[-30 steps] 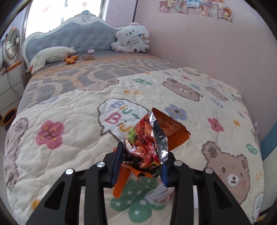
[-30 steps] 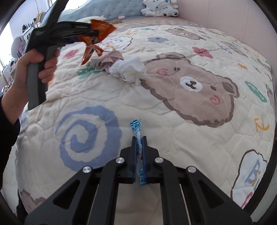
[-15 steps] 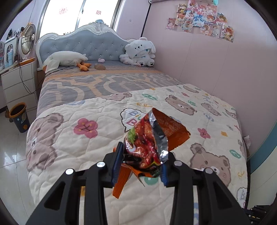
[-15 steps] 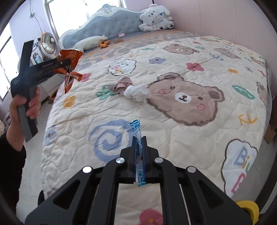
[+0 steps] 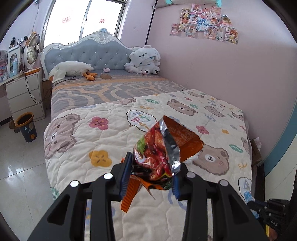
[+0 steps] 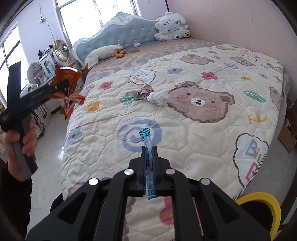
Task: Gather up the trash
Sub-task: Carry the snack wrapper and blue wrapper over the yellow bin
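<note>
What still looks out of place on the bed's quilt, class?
A crumpled white tissue and a bunched brownish cloth lie touching on the quilt, beside the printed bear: loose litter amid otherwise smooth bedding.

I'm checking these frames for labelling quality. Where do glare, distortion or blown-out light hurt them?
Left wrist view: the window is blown out to white, the floor tiles carry a bright reflection, and the foil of the snack bag glints. Right wrist view: the window is also overexposed, and the bed's edge bows under fisheye distortion. Both views are dark at the corners.

Glossy foil snack bag (image 5: pixel 157 148), quilted cloth bedspread (image 6: pixel 185 133)
</note>
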Available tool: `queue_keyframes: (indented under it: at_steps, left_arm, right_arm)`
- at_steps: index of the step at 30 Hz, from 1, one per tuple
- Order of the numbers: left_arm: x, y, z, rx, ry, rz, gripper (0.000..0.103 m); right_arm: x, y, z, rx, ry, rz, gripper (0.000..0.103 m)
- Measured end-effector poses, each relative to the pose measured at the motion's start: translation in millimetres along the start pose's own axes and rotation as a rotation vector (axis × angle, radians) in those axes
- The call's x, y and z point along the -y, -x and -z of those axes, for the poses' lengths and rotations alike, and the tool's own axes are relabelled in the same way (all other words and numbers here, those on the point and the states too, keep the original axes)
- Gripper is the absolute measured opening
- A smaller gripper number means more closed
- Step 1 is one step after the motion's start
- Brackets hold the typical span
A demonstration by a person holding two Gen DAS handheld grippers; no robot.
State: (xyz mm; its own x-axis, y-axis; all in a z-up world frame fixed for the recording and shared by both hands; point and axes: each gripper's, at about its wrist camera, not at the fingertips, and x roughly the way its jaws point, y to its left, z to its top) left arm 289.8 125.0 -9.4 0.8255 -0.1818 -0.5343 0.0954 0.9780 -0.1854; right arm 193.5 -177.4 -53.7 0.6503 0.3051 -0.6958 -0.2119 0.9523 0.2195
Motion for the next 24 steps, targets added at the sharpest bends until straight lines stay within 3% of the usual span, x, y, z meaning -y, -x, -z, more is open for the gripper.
queue_keyframes:
  at_steps: [8,15,24]
  left_arm:
    - [21,45,37,0.018,-0.005,0.018,0.035]
    - [46,69,67,0.003,0.001,0.076,0.035]
    - [98,91,91,-0.01,-0.07,0.151,0.035]
  right_arm:
    - [-1,30,16,0.044,-0.011,-0.024,0.005]
    - [7,60,32,0.083,-0.027,-0.04,0.005]
    - [33,97,56,0.122,-0.059,-0.024,0.005]
